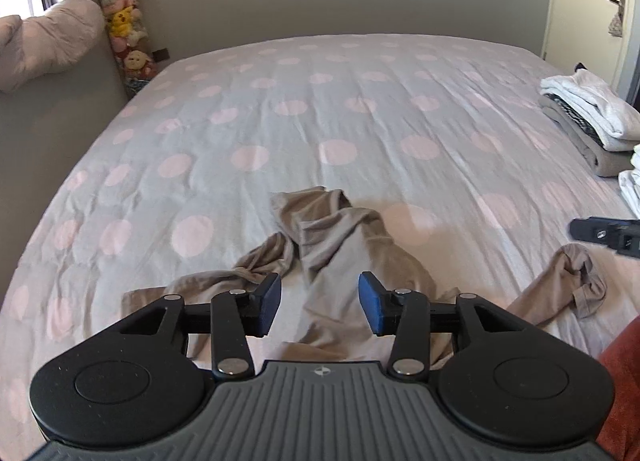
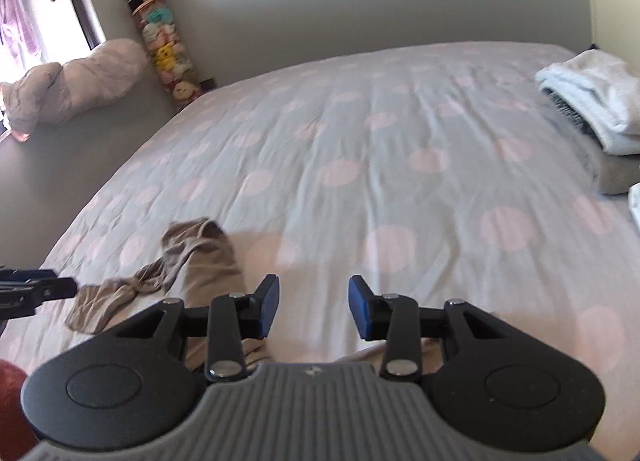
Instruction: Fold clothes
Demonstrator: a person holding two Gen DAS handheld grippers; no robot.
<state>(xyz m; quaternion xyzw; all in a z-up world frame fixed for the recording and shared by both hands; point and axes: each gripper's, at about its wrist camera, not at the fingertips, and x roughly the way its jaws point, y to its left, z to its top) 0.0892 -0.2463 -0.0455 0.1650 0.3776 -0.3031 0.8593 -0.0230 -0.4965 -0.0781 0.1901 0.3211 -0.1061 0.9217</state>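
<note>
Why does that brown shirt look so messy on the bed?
The beige garment lies crumpled and twisted near the front of the polka-dot bed cover, one sleeve flung out to the right. It is not folded yet, unlike the neat stack of clothes at the right edge. Both grippers, left and right, are open and empty.

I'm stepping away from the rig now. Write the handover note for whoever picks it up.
Left gripper: open, holding nothing, above the crumpled beige long-sleeved top.
Right gripper: open, holding nothing, over the grey duvet with pink dots, right of the top.
Top lies bunched near the bed's front edge, one sleeve flung right.
Done: a stack of folded clothes sits at the right edge.
Left: spread the top flat, fold it, add it to the stack.
</note>
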